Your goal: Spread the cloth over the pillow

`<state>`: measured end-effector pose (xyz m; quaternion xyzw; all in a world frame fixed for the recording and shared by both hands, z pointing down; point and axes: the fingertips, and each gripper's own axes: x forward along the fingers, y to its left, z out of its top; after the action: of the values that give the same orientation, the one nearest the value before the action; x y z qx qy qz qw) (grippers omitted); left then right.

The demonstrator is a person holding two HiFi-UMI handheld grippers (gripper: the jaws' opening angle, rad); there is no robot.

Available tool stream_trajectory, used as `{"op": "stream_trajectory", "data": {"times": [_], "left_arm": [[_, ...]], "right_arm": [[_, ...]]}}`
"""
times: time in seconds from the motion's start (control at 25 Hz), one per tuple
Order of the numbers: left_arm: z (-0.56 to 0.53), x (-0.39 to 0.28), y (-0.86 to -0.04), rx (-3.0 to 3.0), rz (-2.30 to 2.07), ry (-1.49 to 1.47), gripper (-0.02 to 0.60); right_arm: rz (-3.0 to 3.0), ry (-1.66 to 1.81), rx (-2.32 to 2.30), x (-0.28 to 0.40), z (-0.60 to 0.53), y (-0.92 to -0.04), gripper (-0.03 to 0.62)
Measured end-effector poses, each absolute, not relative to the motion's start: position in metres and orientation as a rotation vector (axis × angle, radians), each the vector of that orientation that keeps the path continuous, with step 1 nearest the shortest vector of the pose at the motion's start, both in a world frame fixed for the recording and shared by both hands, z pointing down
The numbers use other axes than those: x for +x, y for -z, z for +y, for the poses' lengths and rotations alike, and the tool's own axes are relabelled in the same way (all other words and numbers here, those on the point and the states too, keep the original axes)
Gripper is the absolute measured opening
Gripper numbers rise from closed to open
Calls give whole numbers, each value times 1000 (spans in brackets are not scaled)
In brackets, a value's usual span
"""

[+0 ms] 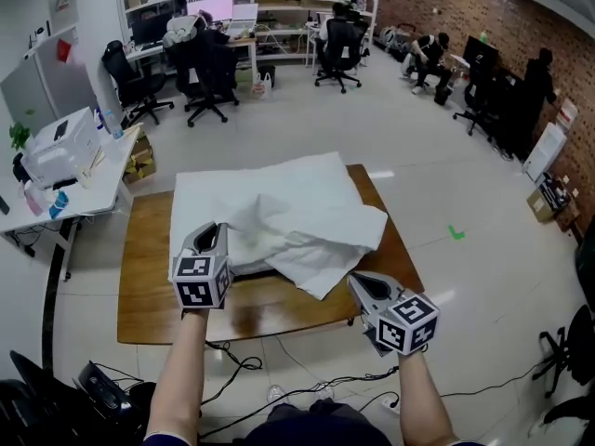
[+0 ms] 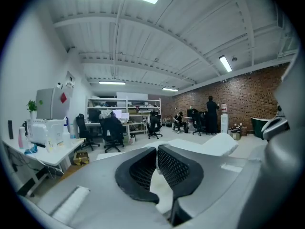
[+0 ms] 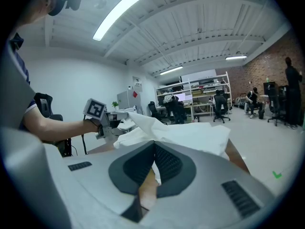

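Note:
A rumpled white cloth (image 1: 307, 203) lies across the wooden table (image 1: 149, 277), and the pillow beneath it is almost wholly hidden. My left gripper (image 1: 212, 232) is at the cloth's near left part, shut on a raised fold. White cloth (image 2: 160, 191) shows between its jaws in the left gripper view (image 2: 157, 152). My right gripper (image 1: 358, 282) sits at the near right edge of the cloth, shut, with a thin strip of cloth (image 3: 190, 135) between its jaws (image 3: 154, 150). The right gripper view also shows the left gripper (image 3: 112, 130) holding the cloth up off the table.
A white desk with a printer (image 1: 65, 147) stands left of the table. Office chairs (image 1: 204, 72) and seated people (image 1: 428, 59) fill the back of the room. Cables (image 1: 251, 365) lie on the floor below the table's near edge. A brick wall (image 1: 483, 17) runs along the right.

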<state>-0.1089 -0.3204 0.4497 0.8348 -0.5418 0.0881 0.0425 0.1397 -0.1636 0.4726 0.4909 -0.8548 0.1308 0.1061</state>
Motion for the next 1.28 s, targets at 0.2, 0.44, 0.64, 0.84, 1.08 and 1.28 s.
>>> {"op": "stream_trajectory", "data": {"times": [0.2,0.44,0.64,0.84,1.08,1.28], "left_arm": [[-337,-117,-406,2589,-1717,-255,14],[-357,-129,-341,2603,-1849,-259,14],[-369,-143,-299,2594,-1939,-245,14],[-371,-156,-275,2563,-2013,-230,14],[-370,-181,-251,2514,-2107,-201,14],[-367,-195,-238,2491,-2157,-199,14]], "right_arm": [[-2490,-381,1502,153,-165,-473,0],[-2388,-451,1641,183,-168,-496,0],[-2343,-491,1684,197,-163,-514,14],[-2360,-490,1689,200,-164,-512,15],[-2356,-482,1699,204,-164,-512,31],[-2324,-489,1702,204,-164,-526,34]]}}
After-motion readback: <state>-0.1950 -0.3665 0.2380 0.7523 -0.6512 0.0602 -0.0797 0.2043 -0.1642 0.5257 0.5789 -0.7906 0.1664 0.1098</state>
